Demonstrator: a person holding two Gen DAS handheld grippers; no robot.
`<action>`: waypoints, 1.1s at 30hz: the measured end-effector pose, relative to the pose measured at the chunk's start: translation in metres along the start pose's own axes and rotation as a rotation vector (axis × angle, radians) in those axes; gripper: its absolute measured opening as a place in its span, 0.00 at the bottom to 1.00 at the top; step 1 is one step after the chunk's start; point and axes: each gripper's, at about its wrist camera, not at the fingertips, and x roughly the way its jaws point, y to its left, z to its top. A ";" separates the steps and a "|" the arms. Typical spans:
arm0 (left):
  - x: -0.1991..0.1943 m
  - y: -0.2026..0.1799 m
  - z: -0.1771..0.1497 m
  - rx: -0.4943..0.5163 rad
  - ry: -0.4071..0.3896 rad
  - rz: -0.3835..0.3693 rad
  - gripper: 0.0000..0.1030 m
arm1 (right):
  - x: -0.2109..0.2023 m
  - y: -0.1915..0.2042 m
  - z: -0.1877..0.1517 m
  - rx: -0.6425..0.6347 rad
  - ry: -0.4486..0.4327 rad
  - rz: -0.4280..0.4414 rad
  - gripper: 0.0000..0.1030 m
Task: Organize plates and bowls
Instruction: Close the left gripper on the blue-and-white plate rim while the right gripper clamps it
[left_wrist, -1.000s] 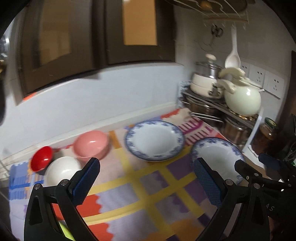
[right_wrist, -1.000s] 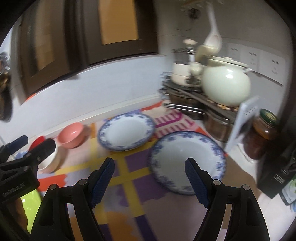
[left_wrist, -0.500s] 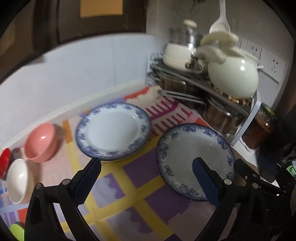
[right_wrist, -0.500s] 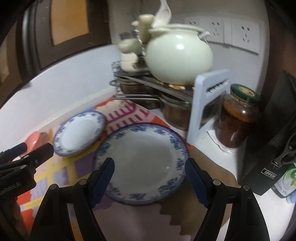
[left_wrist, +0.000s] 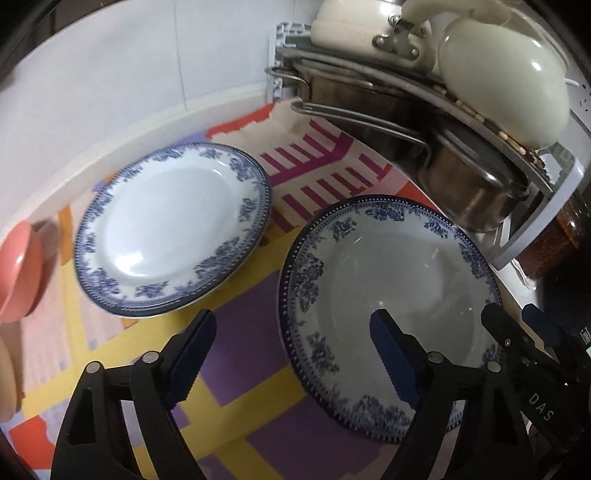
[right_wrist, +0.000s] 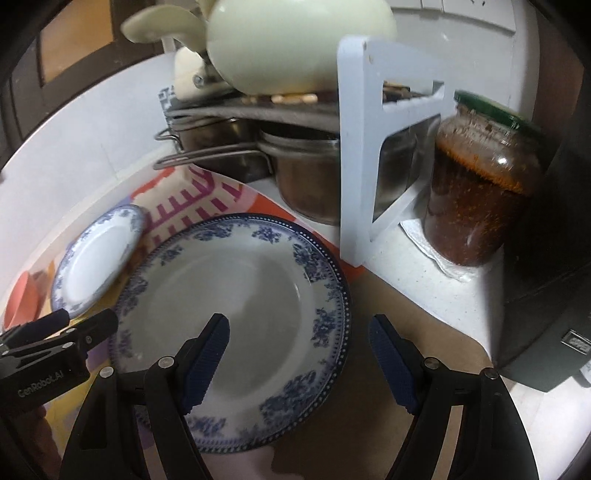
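Note:
Two white plates with blue floral rims lie on a colourful mat. The larger plate is on the right, the smaller plate on the left. My left gripper is open and empty, its right finger over the larger plate's left side. My right gripper is open and empty, straddling the larger plate's right rim, left finger over the plate. A pink bowl sits at the far left edge.
A metal rack with steel pots and a cream teapot stands behind the larger plate. A white rack panel and a sauce jar are on the right. A dark appliance is on the far right.
Both grippers have moved right and down toward the larger plate. The red and white bowls have left the view. Both grippers stay open.

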 end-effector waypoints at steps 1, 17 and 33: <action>0.004 -0.001 0.002 -0.001 0.008 0.000 0.80 | 0.003 -0.001 0.001 0.002 -0.001 -0.004 0.76; 0.035 -0.007 0.012 0.043 0.046 0.012 0.59 | 0.036 -0.009 0.009 0.002 0.043 -0.016 0.55; 0.041 -0.009 0.015 0.080 0.021 0.030 0.37 | 0.046 -0.010 0.015 -0.052 0.061 -0.024 0.37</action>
